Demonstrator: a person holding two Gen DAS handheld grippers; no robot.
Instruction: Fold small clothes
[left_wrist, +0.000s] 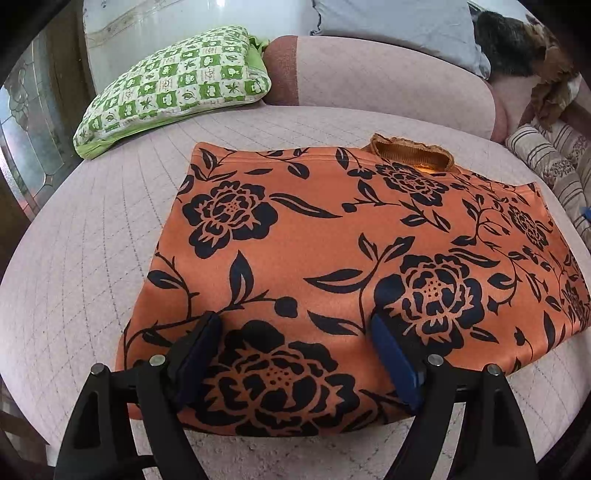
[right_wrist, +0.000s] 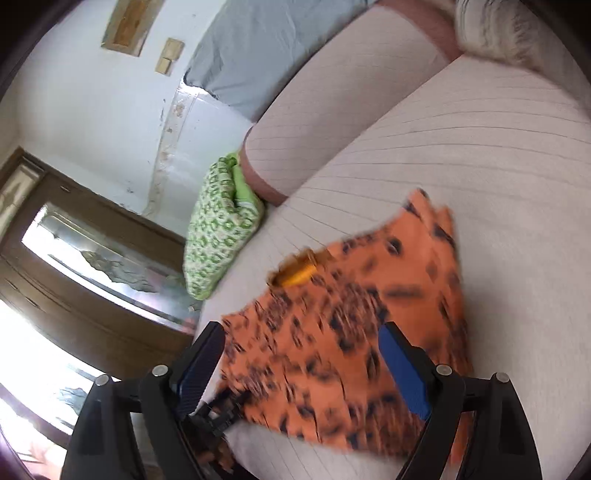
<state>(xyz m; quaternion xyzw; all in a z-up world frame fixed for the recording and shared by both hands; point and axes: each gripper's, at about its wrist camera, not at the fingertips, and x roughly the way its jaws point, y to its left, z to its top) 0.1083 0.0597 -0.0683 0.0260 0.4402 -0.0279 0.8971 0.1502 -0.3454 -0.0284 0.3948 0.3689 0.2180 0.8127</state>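
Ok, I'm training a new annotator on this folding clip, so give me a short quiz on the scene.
1. True or false: the left gripper is clamped shut on the orange floral garment.
2. Which pattern does the pillow by the bolster have? A) blue stripes B) green and white checks C) red dots
3. Fill in: the garment lies on a pale quilted ____.

Key: 1 false, its jaws stand apart over the cloth; 2 B; 3 bed.

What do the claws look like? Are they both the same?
Yes, they match. The left claw and right claw each have black plastic arms with long slots, round silver pins at the joints, and two flat blue pads on the fingers.
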